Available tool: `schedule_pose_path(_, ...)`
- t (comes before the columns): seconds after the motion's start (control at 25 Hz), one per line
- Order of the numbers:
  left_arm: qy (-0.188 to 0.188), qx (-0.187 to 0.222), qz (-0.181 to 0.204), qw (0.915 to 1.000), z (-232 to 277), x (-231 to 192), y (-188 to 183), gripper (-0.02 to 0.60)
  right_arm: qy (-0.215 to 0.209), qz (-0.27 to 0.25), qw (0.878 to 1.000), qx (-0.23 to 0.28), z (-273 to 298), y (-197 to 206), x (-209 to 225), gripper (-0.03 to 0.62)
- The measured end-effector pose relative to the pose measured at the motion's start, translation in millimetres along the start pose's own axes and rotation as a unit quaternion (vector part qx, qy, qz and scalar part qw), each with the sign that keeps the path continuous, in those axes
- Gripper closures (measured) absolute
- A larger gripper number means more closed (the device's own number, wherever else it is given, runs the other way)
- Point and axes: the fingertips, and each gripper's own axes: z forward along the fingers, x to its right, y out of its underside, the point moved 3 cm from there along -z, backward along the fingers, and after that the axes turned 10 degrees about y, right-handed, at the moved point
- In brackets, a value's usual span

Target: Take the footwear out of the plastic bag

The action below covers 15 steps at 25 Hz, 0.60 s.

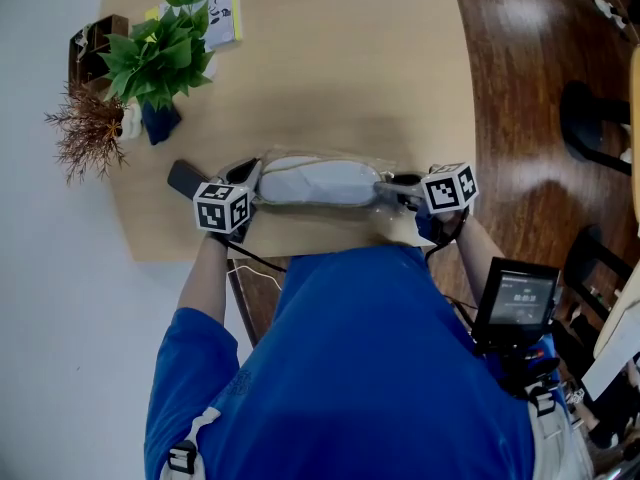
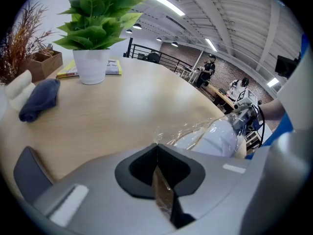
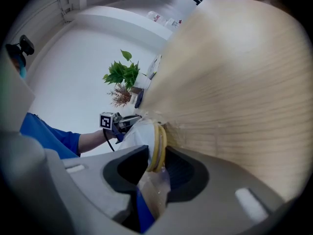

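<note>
While the light wooden table fills the upper part of the head view, we start at its upper left: a dried reddish-brown sprig, then a leafy green plant in a white pot with a dark blue cloth just beside it, and a yellow-edged booklet behind. Moving right along the near edge, the left gripper has its jaws together, and its own view shows them pinched on a fold of the clear plastic bag. That bag lies flat across the middle of the frame, and the pale grey-white shoe is inside it, lengthwise between the two tools. Over on the right, the right gripper stands wide, clamped on the shoe's yellow-rimmed end through the film, as its own view shows. Lower right, off the table, a small dark screen glows beside the person's blue shirt.
</note>
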Motion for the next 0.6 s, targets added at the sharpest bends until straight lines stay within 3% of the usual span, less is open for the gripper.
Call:
schedule_pose_path(0.2,0.001,-0.002,0.000,1.0000,-1,-2,0,0.571,-0.011,0.005,1.000,0.004,0,0,-1,0.517)
schedule_pose_path(0.6,-0.006,-0.002,-0.002,1.0000,-4,-7,0,0.571,-0.005,0.017,1.000,0.019,-14,1,11,0.528)
